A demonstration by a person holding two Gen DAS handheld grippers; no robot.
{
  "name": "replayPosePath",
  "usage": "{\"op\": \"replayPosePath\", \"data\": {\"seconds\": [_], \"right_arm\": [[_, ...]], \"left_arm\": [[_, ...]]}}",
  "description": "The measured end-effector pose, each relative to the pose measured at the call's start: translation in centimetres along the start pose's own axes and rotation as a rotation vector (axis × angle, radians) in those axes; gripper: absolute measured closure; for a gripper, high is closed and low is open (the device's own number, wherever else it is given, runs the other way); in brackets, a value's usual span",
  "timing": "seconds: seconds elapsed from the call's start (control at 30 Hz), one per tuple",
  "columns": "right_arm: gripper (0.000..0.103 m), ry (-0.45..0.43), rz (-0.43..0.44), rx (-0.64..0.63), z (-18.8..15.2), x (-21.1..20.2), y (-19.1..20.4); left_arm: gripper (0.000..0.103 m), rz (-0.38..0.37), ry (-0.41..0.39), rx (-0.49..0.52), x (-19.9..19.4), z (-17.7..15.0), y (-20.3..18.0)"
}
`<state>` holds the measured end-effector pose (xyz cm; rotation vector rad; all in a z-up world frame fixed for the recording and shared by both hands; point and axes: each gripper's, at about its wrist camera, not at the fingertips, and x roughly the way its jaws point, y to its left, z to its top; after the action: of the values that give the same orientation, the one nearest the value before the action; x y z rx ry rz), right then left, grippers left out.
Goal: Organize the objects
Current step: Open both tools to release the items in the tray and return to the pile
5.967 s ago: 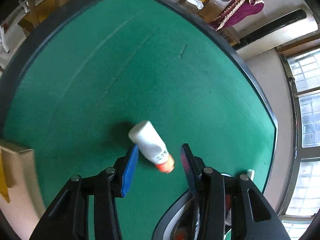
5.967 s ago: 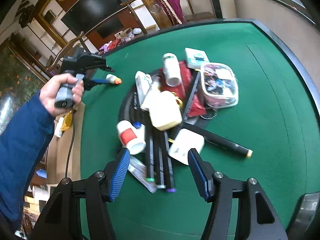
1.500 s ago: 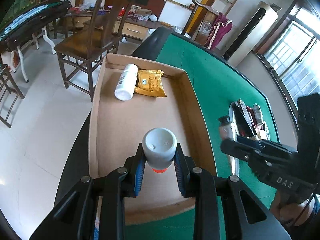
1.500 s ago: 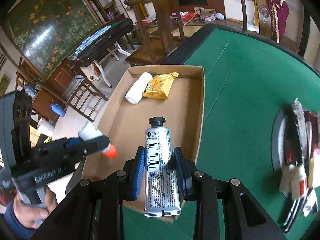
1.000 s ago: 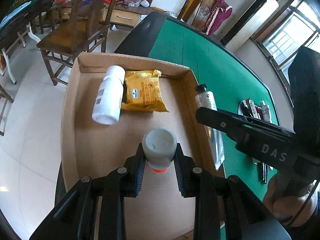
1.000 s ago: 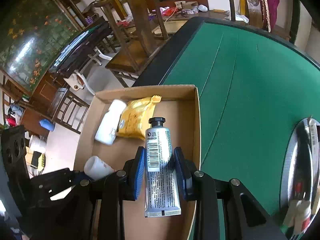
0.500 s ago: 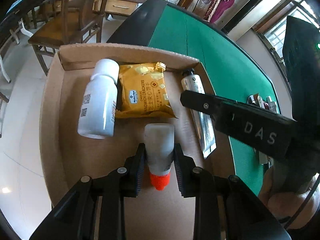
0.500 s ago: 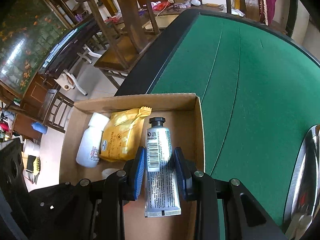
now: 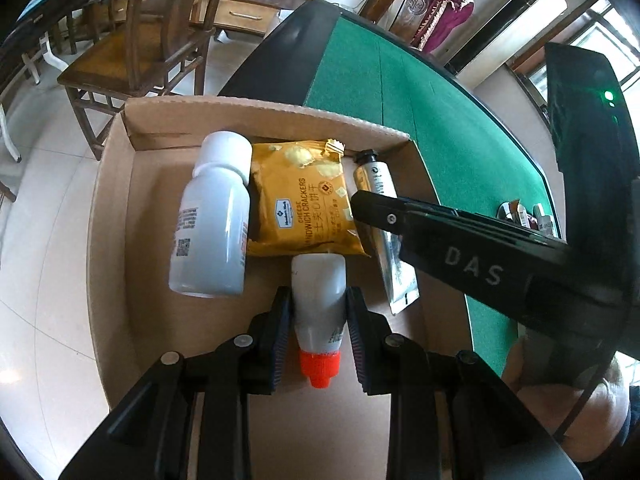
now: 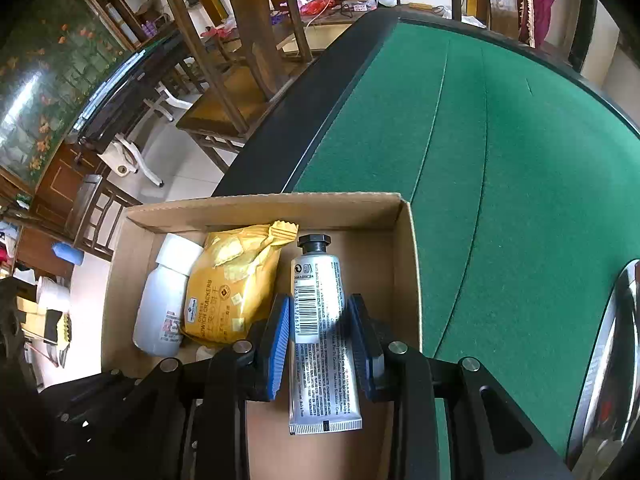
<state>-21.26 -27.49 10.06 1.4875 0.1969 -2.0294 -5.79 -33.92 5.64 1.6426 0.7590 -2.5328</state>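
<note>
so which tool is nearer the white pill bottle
Left. The left tool, holding a small bottle, sits just beside the pill bottle; the right tool, with its tube, is beyond the cracker packet.

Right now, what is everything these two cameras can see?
box: 1, brown cardboard, at the table's edge
big bottle: 1, white, lying in the box, left
cracker pack: 1, yellow, in the box, beside the big bottle
small bottle: 1, white with orange cap, in the left gripper over the box
tube: 1, silver with black cap, in the right gripper over the box
table: 1, green felt, black rim
tray: 1, metal, on the table, right
chair: 1, brown wood, beyond the box
left gripper: 1, black, blue pads
right gripper: 1, black, blue pads
hand: 1, under the right gripper
</note>
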Motion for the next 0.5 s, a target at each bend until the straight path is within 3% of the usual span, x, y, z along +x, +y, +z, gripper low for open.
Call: {"op": "replayPosePath", "data": {"seconds": [0.3,0.5], "right_arm": [[0.07,0.02,-0.002,-0.012,0.4,0.6,0.1],[0.067,0.004,-0.001,-0.016,0.2,-0.3,-0.1]], "left_arm": [[0.075,-0.004,-0.011,0.005,0.1,0.3,0.3],[0.056,-0.042,-0.013,-0.04,-0.4,0.5,1.1]]}}
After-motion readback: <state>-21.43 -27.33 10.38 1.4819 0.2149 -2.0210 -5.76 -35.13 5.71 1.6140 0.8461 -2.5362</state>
